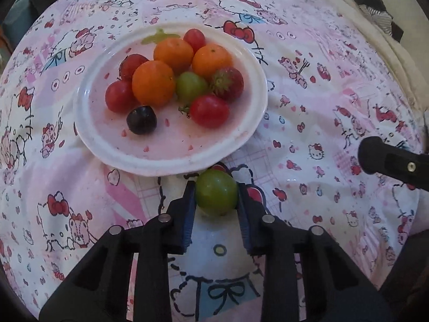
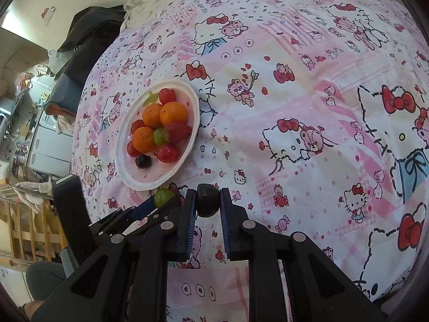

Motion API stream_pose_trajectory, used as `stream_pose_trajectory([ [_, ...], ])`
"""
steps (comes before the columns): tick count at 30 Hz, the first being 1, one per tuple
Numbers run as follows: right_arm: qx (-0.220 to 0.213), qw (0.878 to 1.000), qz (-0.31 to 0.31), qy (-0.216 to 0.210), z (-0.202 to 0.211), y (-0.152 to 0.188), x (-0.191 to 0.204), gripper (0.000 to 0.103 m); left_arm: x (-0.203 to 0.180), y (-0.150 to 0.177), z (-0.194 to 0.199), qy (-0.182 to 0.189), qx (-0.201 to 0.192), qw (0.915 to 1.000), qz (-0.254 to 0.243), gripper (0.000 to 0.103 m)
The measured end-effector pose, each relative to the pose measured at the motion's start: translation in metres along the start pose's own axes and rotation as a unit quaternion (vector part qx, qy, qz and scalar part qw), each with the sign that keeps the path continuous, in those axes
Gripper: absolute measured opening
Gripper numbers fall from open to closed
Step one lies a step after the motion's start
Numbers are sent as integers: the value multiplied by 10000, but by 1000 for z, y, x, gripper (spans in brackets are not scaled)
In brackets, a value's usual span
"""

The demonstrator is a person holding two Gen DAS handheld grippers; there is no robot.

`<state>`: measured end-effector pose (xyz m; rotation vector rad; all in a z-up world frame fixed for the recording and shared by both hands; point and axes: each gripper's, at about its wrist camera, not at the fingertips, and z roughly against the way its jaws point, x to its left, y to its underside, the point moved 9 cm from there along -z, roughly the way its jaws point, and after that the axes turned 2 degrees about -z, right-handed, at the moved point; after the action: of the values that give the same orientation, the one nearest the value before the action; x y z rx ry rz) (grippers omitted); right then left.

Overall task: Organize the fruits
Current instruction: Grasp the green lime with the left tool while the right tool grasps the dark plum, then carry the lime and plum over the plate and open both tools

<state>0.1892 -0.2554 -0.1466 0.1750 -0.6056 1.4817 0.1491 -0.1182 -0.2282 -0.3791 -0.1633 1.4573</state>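
A white plate on the Hello Kitty cloth holds three oranges, several red tomatoes, a strawberry, a green fruit and a dark grape. My left gripper is shut on a green tomato just in front of the plate's near rim. My right gripper is shut on a dark grape, to the right of the left gripper. The plate and the held green tomato also show in the right wrist view.
One finger of the right gripper shows at the right edge of the left wrist view. Dark clothing lies at the cloth's far left edge. Furniture and a wooden rack stand beyond the left side.
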Motion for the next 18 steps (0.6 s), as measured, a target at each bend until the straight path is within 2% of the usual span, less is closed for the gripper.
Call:
stream_pose_trajectory([
  [9,-103,9999,-35,-117,6,-4,4,18,20,8,38,-44,-150,9997,179,25],
  [18,-370,9982,2,-471,24,-15,19,18,58,-11,96,-316,-759,9958,410,25],
])
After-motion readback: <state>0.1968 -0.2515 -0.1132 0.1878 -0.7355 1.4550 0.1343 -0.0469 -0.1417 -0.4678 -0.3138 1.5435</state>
